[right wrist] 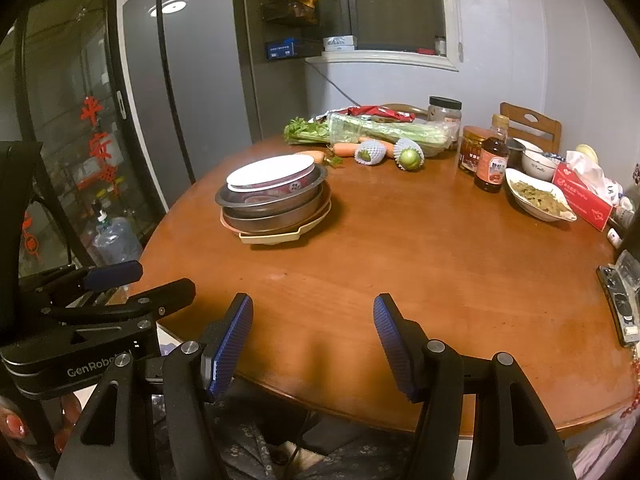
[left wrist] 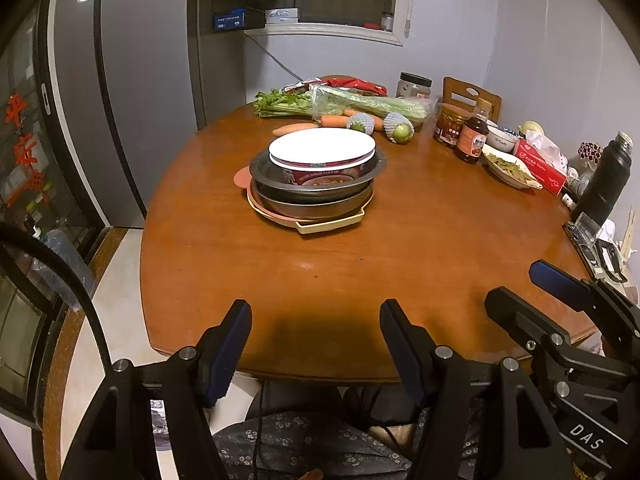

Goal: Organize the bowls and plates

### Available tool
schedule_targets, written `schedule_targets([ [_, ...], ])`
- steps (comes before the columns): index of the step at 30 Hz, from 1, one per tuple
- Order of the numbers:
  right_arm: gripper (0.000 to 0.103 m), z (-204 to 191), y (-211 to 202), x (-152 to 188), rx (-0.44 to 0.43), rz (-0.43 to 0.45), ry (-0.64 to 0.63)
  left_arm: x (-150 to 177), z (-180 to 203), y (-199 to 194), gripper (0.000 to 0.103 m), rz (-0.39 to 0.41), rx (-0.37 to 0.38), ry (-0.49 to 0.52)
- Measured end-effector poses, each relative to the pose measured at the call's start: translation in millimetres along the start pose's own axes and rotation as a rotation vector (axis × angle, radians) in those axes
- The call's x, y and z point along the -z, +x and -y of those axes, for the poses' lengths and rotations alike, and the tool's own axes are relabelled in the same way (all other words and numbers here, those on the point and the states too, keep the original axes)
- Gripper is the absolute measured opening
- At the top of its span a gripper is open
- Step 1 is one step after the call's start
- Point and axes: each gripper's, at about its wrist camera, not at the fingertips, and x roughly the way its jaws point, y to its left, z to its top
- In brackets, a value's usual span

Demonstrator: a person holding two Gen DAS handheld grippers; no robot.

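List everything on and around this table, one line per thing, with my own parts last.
round wooden table: one, brown, centre
white plate: one, atop stack
printed paper bowl: one, red, under plate
metal bowls: two, grey, nested
plastic trays: cream and pink, stack bottom
celery: green, bagged, far side
carrots: orange, beside celery
netted fruits: two, green
sauce bottle: one, dark
tissue box: one, red, right
refrigerator: grey, left
left gripper: black, blue pads, open, empty
right gripper: same, open, empty

Celery [left wrist: 360, 100], carrots [left wrist: 334, 121], a sauce bottle [left wrist: 474, 136] and a tissue box [left wrist: 540, 166] crowd the table's [left wrist: 360, 264] far side.
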Motion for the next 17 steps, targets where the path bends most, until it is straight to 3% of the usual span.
schedule_targets([
  [17,0.065,7,12,5,-0.012,-0.017,0.021,-1,-4,23,0.066,-0.04,0.019,-0.02],
])
